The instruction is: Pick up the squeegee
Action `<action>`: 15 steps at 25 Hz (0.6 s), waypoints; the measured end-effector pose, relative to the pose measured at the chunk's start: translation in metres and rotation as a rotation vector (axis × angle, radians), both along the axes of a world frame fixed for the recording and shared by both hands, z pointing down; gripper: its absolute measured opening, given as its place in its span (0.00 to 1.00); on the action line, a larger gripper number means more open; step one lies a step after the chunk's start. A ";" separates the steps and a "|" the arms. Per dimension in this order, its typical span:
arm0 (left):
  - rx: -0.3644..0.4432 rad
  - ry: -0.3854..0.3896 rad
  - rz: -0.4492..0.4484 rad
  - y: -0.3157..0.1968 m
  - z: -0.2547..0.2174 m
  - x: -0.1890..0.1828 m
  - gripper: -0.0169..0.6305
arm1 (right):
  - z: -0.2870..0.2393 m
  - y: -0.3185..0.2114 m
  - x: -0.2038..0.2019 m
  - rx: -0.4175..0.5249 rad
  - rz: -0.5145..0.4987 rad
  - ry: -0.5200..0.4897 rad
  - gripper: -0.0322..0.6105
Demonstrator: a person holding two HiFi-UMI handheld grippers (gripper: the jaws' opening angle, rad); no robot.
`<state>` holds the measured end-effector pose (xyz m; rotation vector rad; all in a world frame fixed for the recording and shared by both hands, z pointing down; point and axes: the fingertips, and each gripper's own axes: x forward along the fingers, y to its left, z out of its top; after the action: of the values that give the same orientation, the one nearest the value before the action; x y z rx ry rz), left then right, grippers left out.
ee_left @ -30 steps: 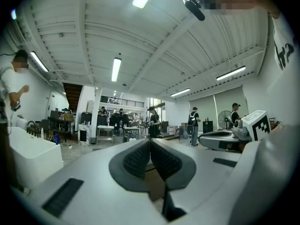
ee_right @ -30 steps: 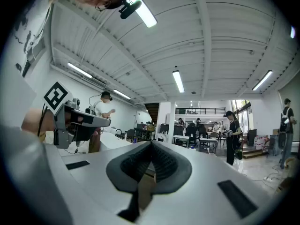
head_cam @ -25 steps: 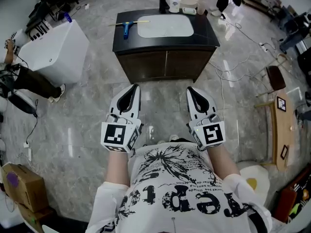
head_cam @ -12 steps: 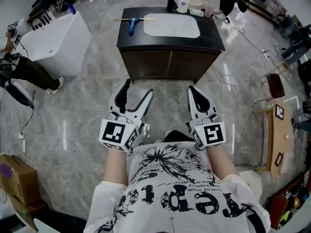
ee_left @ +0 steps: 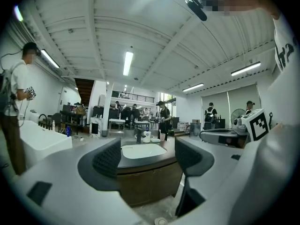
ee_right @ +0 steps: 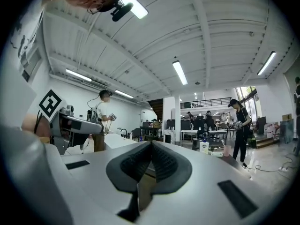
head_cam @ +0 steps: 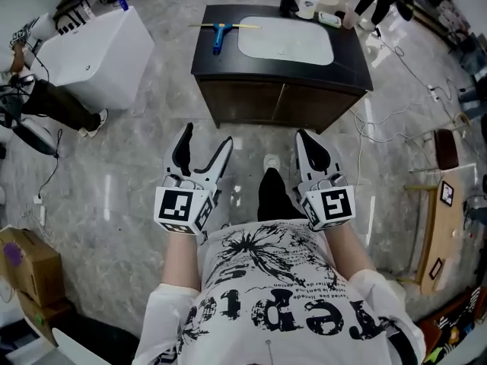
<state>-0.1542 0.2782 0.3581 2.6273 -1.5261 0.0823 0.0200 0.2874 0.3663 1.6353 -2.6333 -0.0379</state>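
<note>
Two tools; left tool (head_cam: 205,137) opening wide, empty; right tool (head_cam: 303,137) pressed together; squeegee (head_cam: 220,32) far off, details indistinct.

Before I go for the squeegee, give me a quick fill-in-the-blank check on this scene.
1. The squeegee lies on the dark counter, to the ___ of the basin.
2. The squeegee's handle is coloured ___.
3. The right tongs are ___, with nothing between them.

Missing words: left; blue; shut.
</note>
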 end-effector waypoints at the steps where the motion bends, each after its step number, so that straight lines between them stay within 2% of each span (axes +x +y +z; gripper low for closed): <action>1: -0.005 -0.002 -0.012 -0.015 0.000 0.000 0.56 | -0.001 -0.016 0.000 0.006 -0.014 0.004 0.07; 6: -0.018 -0.032 -0.062 -0.102 0.000 0.012 0.56 | 0.003 -0.118 0.013 -0.015 -0.056 -0.010 0.07; 15: -0.046 -0.041 -0.149 -0.297 -0.002 0.052 0.56 | -0.012 -0.319 0.054 -0.013 -0.144 0.011 0.07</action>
<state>-0.1023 -0.0190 0.3562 2.4828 -1.7055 0.1587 0.0735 -0.0312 0.3548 1.4346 -2.7321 -0.0341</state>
